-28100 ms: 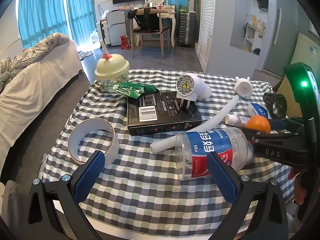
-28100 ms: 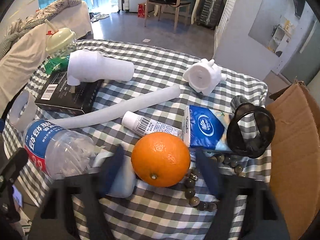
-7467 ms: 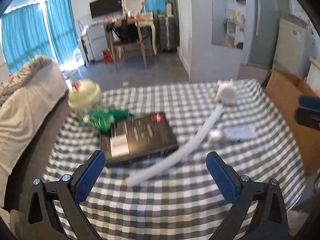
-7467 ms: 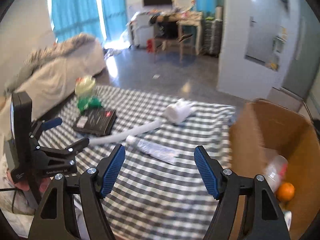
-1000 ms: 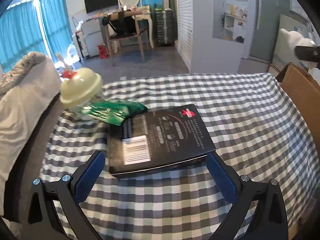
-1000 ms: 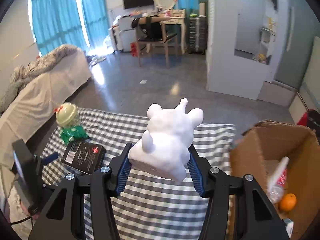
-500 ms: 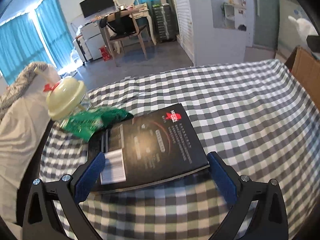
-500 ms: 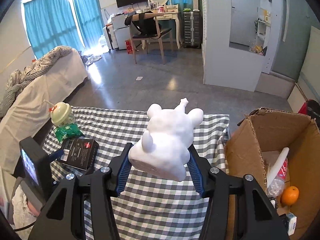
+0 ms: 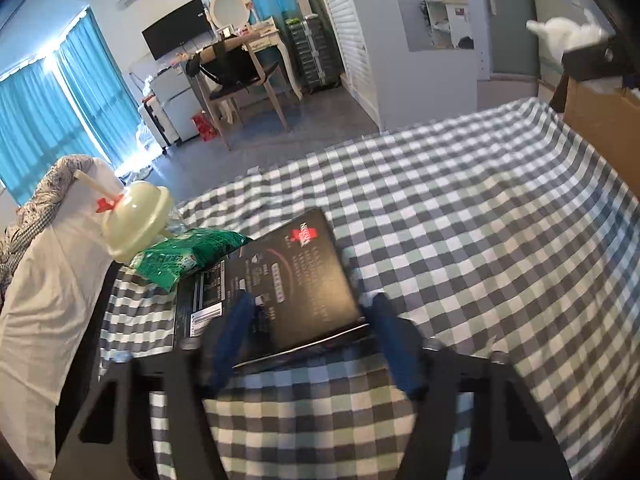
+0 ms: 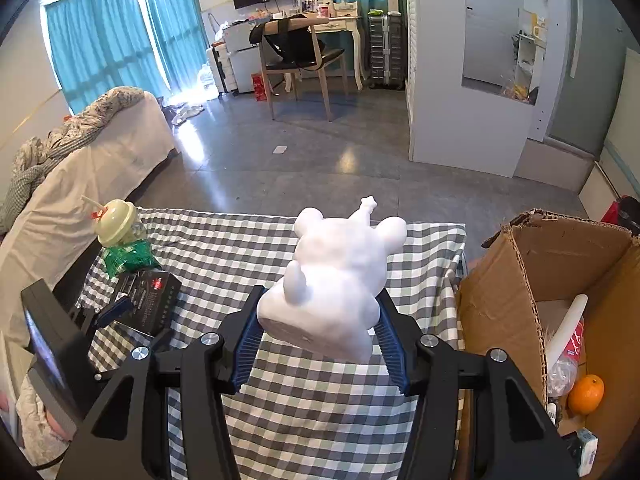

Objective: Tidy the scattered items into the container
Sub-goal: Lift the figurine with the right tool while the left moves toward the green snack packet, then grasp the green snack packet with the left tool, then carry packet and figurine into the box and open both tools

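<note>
A flat black box (image 9: 280, 280) lies on the checked tablecloth (image 9: 460, 240). My left gripper (image 9: 312, 340) is at its near end. The jaws are closing and blurred, the box's near corner is between them, and no firm press shows. The right wrist view has the same black box (image 10: 150, 300) at the left. My right gripper (image 10: 318, 312) is shut on a white animal figurine (image 10: 340, 272), held above the table beside the open cardboard box (image 10: 516, 280). The figurine (image 9: 568, 32) also shows at the top right of the left wrist view.
A domed cup with a straw (image 9: 136, 224) and a green packet (image 9: 184, 252) sit behind the black box at the table's left edge. The cardboard box holds an orange (image 10: 586, 394), a bottle (image 10: 566, 364) and a white tube (image 10: 570, 316). A bed (image 10: 80, 152) stands to the left.
My left gripper has moved up to the black box and its fingers have come inward around the near corner. My right gripper still holds the figurine, nearly in place.
</note>
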The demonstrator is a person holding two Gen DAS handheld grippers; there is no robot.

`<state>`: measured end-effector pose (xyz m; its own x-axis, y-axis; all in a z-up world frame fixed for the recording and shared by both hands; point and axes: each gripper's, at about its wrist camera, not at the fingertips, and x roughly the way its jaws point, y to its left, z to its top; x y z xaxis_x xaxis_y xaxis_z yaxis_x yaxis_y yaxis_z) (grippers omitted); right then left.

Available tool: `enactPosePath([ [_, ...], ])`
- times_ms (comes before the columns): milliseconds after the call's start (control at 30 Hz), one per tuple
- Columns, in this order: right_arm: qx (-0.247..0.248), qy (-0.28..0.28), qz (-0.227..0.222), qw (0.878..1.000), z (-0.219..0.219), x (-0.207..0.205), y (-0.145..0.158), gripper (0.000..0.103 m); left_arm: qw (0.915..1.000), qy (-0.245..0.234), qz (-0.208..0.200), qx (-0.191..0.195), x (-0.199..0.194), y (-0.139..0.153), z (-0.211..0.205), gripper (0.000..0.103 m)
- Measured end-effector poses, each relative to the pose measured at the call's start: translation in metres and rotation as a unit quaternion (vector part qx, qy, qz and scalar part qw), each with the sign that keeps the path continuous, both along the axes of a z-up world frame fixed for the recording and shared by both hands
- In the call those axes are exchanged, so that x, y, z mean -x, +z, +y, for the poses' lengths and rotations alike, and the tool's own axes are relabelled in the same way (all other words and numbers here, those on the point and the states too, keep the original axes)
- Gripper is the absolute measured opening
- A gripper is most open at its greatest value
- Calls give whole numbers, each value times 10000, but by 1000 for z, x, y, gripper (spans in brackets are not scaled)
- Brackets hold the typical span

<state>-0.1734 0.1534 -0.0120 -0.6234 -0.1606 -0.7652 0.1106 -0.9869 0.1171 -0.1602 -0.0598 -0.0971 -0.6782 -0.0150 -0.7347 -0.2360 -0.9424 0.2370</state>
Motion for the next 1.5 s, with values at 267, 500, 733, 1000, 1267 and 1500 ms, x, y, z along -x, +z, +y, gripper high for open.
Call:
enactPosePath([
  [267,7,113,-50,9999,-6,-3,-2,52,9983,408,312,-276,-4,27,-35,25],
  [500,7,136,-62,9999,-9,-5,-2,52,9845,847,124,-1530,26,38,-88,103],
  [733,-51,122,-64,9999,-11,-2,-3,52,9739,1650,6,-1561,64,17,-114,103],
  [1000,-129,138,-141,9997,-14,4,-8,52,9787,1463,-149,-1434,72,10,-103,15],
  [1267,-57,175,-48,9998,-10,-2,0,52,9838,1218,229,-1294,31,44,-89,12],
  [1500,92,223,329,9992,-3,-30,30,52,9894,653,723,-1076,-14,95,-45,12],
])
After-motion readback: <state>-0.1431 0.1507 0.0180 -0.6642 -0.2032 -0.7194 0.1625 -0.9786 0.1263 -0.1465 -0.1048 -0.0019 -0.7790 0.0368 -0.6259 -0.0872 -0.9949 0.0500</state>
